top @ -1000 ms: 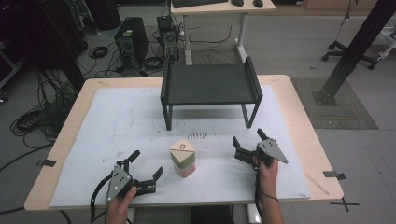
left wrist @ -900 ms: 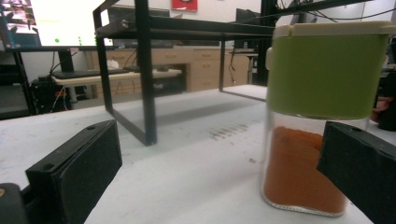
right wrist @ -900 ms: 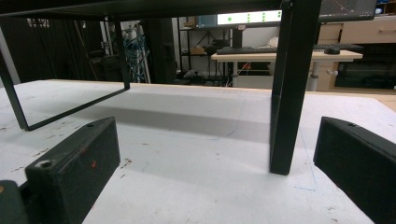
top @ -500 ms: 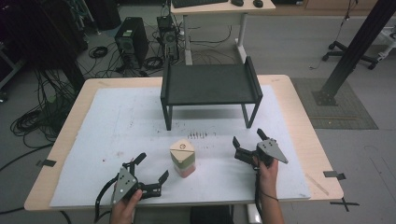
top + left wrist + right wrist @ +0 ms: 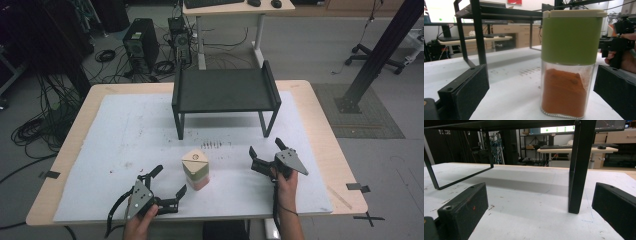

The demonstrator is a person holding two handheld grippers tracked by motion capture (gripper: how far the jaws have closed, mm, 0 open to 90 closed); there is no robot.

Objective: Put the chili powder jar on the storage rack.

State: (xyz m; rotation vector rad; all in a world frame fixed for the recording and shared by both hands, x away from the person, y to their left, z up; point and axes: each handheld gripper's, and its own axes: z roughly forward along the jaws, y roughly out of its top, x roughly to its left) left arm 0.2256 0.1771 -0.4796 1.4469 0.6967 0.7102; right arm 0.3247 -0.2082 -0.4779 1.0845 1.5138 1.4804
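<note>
Flanking one spice jar [image 5: 195, 169], two spread grippers, left gripper [image 5: 166, 190] and right gripper [image 5: 266, 152], hold nothing.

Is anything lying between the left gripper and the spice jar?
No. In the left gripper view only bare white table cover separates the open left gripper from the spice jar.

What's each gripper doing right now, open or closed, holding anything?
Left gripper: open, empty, jaws either side of the spice jar without touching.
Right gripper: open, empty, facing the rack.
</note>
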